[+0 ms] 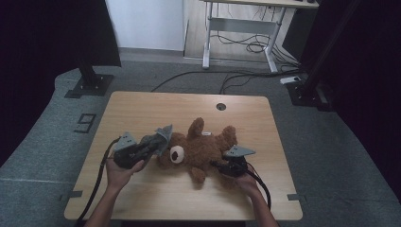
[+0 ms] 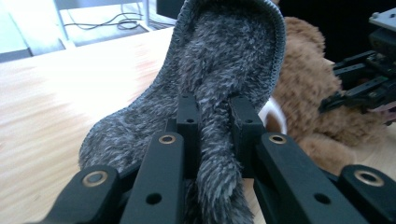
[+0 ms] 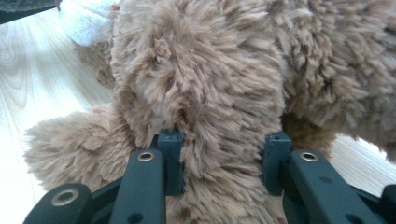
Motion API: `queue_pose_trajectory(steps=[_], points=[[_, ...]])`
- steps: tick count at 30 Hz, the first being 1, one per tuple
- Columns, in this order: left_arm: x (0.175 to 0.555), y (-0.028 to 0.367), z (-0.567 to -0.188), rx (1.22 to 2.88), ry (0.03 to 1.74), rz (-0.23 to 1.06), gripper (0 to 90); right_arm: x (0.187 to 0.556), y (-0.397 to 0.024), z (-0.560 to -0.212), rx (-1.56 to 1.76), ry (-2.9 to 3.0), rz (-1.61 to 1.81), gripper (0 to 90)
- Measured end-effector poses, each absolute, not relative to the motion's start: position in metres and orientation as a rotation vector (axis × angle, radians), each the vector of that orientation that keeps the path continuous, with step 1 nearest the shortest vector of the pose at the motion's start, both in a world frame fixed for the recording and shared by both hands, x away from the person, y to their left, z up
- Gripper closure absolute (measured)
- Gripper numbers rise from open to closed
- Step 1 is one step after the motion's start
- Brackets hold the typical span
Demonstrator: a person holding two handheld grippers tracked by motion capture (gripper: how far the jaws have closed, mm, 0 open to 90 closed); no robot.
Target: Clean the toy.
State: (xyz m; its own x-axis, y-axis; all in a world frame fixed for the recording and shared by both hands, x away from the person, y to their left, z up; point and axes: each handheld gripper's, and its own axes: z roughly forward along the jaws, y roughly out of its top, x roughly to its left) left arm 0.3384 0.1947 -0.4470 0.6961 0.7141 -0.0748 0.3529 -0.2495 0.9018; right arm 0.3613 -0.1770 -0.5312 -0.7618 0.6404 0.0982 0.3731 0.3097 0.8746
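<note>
1. At the near edge of the wooden surface (image 1: 142, 198), two forearms come in from below. The left hand (image 1: 118, 172) and the right hand (image 1: 247, 182) each hold a black gripper with a cable trailing back toward the person.
2. The left gripper (image 2: 217, 126) has its fingers (image 2: 187, 121) closed down to a narrow gap, pinching a fold of a fuzzy grey sock (image 2: 224, 70). In the left gripper view the sock rises past the fingers with its ribbed edge curving over the top.
3. In the high view the sock (image 1: 158, 137) sits just left of the bear's head, touching it, and the left gripper (image 1: 150, 144) points rightward at it.
4. The right gripper (image 3: 223, 156) has its fingers (image 3: 170, 158) partly closed, with a thick roll of the teddy bear's (image 3: 210, 84) brown fur squeezed between them; it looks like a limb, though which one cannot be told.
5. In the high view the right gripper (image 1: 222, 165) meets the teddy bear (image 1: 203, 151) at its lower right side.
6. The bear lies in the middle of the surface, its white muzzle (image 1: 177, 154) toward the left and its limbs spread.
7. Farther back on the surface is a small round hole (image 1: 221, 106) near the far edge.
8. Beyond it, on the grey floor (image 1: 331, 142), black cables (image 1: 246, 78) run toward a white desk frame (image 1: 241, 28), flanked by dark stands.
</note>
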Motion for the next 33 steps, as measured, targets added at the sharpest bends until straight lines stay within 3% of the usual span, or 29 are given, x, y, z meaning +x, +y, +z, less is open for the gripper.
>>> queue_pose_trajectory(steps=[11, 17, 25, 33], points=[[0.353, 0.126, -0.458, 1.981, 0.77, 0.438, 77.5, 0.354, -0.164, -0.532, 0.873, 2.331, 1.445, 62.0], [0.353, 0.124, -0.46, 2.004, 0.785, 0.507, 77.9, 0.354, -0.164, -0.532, 0.884, 2.327, 1.445, 61.9], [0.35, 0.127, -0.457, 1.947, 0.767, 0.487, 77.8, 0.355, -0.165, -0.533, 0.912, 2.316, 1.463, 61.4], [0.349, 0.087, -0.446, 1.949, 0.672, 0.456, 77.9, 0.357, -0.166, -0.534, 0.919, 2.31, 1.47, 61.4]])
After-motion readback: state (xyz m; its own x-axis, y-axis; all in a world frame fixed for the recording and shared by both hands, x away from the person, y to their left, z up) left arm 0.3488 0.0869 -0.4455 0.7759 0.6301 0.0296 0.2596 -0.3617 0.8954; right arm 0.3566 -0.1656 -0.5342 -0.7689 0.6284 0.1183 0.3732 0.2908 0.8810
